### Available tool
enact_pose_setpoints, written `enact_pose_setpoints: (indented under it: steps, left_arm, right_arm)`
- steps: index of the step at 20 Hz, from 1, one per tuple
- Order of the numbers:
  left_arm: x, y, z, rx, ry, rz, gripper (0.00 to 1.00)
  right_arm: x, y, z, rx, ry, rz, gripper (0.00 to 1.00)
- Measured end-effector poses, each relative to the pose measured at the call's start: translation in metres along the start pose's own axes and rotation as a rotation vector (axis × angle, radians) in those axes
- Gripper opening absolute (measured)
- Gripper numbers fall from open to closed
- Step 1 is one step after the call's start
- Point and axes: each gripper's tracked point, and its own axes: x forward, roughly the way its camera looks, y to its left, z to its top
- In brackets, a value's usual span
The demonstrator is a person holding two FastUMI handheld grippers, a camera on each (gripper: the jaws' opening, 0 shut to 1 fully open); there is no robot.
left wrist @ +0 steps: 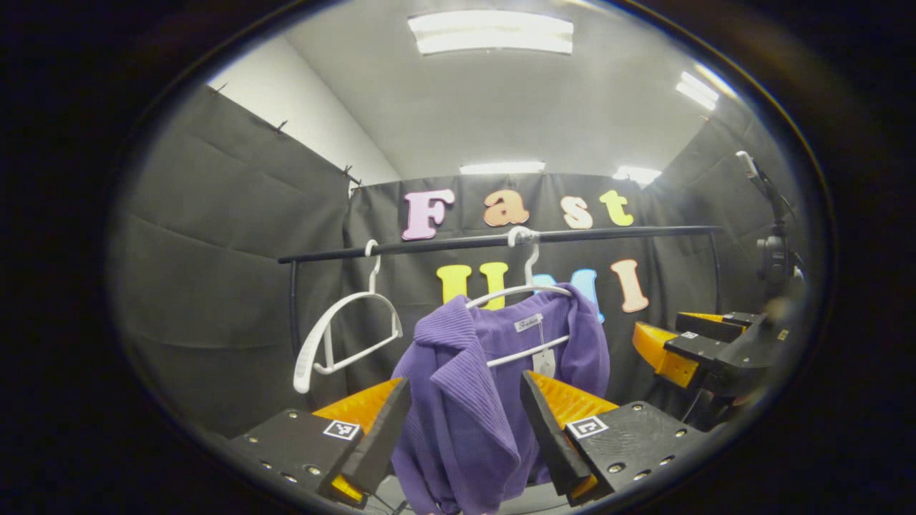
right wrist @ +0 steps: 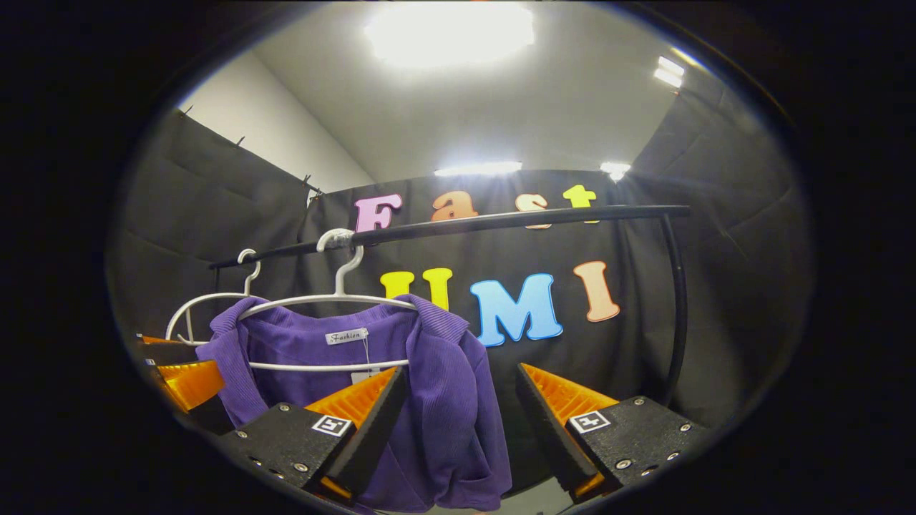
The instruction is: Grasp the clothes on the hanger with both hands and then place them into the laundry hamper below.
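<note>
The purple ribbed cardigan (left wrist: 486, 386) is hanging on a white hanger (right wrist: 336, 300). The left gripper (left wrist: 465, 422) and right gripper (right wrist: 458, 422) are gaping empty, seemingly straddling its shoulders; each should be closing on thick cloth, not wire.

Two white hangers (left wrist: 336, 336) (left wrist: 526, 300) — one purple garment (left wrist: 472, 400) — one rail (left wrist: 501, 239) — two tools (left wrist: 465, 436) (right wrist: 458, 429)

A black clothes rail (left wrist: 501, 240) spans the booth, a bare white hanger (left wrist: 336, 336) hooked near its left end. Black cloth walls (left wrist: 215, 286) enclose the space beneath a white ceiling (left wrist: 501, 107) lit by fluorescent panels (left wrist: 491, 32).
</note>
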Motion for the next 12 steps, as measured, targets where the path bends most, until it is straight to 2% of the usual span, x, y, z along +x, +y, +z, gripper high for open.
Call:
enact_pose_setpoints:
  steps: [2, 4, 12]
  left_arm:
    - [0.009, -0.007, -0.007, 0.006, 0.016, 0.011, 0.91]
    - [0.018, -0.01, -0.015, -0.002, 0.032, 0.027, 0.88]
    - [0.047, 0.009, -0.048, -0.01, 0.101, 0.152, 0.88]
  right_arm:
    - [0.016, 0.004, -0.009, 0.018, 0.021, 0.034, 0.94]
    - [0.031, 0.007, -0.016, 0.03, 0.033, 0.062, 0.94]
    - [0.09, 0.01, -0.044, 0.029, 0.056, 0.104, 0.94]
